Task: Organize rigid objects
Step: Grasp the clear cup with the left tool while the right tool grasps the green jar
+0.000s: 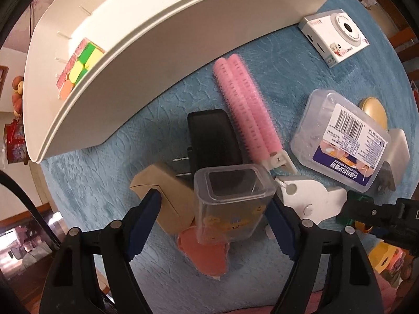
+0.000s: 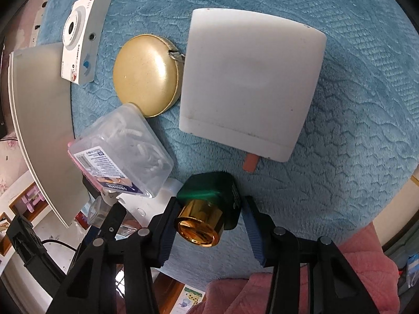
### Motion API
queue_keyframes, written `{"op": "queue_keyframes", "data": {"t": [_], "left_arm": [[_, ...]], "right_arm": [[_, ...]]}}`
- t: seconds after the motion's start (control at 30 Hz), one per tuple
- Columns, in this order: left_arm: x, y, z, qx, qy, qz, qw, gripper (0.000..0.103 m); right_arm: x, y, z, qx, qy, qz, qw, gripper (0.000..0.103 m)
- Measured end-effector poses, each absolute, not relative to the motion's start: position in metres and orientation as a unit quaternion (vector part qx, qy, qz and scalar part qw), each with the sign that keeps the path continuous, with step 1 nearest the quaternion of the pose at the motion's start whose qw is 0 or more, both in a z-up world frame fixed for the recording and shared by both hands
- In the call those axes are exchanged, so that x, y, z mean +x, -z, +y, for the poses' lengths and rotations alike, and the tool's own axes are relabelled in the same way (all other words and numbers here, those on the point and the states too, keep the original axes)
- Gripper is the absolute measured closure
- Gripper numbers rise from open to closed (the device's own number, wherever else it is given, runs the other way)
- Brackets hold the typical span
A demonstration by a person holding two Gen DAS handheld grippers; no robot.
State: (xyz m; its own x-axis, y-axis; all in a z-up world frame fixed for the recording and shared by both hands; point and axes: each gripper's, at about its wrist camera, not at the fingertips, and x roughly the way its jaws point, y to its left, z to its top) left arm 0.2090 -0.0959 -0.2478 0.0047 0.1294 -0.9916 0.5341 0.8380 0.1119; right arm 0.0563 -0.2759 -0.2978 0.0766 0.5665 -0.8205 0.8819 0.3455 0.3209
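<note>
In the left wrist view my left gripper (image 1: 213, 198) points down at a clear plastic tub (image 1: 230, 204) printed with yellow cartoon figures. The tub stands between the blue pads. The left pad (image 1: 145, 222) is well clear of it and the right pad sits at its side, so the gripper is open. In the right wrist view my right gripper (image 2: 209, 201) is shut on a green bottle (image 2: 209, 191) with a gold cap (image 2: 201, 225), tilted toward the camera. A white tray (image 1: 131, 52) at the upper left holds a colour cube (image 1: 78, 65).
On the blue fleece (image 1: 288, 60) lie a pink roller clip (image 1: 243, 104), a black plug adapter (image 1: 214, 136), a tan carton (image 1: 162, 198), a clear barcoded box (image 1: 340, 141) and a white toy camera (image 1: 335, 34). A gold round tin (image 2: 146, 76) and a white square box (image 2: 248, 83) lie farther right.
</note>
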Motion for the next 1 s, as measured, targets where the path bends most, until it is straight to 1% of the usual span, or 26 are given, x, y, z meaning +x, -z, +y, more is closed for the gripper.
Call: {"op": "queue_keyframes", "data": {"t": [0.07,0.17,0.23,0.27,0.3,0.57,0.73,0.9,1.0], "left_arm": [[0.207,0.247,-0.1,0.251,0.153,0.685,0.667,0.026],[0.205,0.246,-0.106,0.259,0.159,0.68,0.667,0.033],[0.203,0.245,-0.111,0.261,0.167,0.679,0.665,0.044],[0.202,0.245,-0.114,0.26,0.172,0.68,0.664,0.048],[0.202,0.246,-0.116,0.256,0.176,0.683,0.661,0.049],[0.195,0.249,-0.118,0.242,0.182,0.689,0.658,0.049],[0.188,0.246,-0.098,0.21,0.182,0.706,0.652,0.049],[0.178,0.237,-0.077,0.141,0.19,0.73,0.641,0.049],[0.17,0.23,-0.064,0.134,0.179,0.725,0.651,0.05]], "right_arm": [[0.056,0.298,-0.275,0.55,0.161,0.659,0.487,0.054],[0.055,0.298,-0.276,0.552,0.162,0.656,0.489,0.055],[0.053,0.297,-0.274,0.553,0.162,0.654,0.489,0.055],[0.052,0.296,-0.274,0.554,0.162,0.654,0.49,0.055],[0.051,0.296,-0.274,0.554,0.162,0.653,0.49,0.055],[0.04,0.297,-0.271,0.561,0.161,0.655,0.479,0.055],[0.031,0.299,-0.266,0.564,0.163,0.66,0.468,0.055],[0.025,0.294,-0.256,0.579,0.143,0.652,0.467,0.055],[0.023,0.289,-0.248,0.575,0.135,0.652,0.475,0.055]]}}
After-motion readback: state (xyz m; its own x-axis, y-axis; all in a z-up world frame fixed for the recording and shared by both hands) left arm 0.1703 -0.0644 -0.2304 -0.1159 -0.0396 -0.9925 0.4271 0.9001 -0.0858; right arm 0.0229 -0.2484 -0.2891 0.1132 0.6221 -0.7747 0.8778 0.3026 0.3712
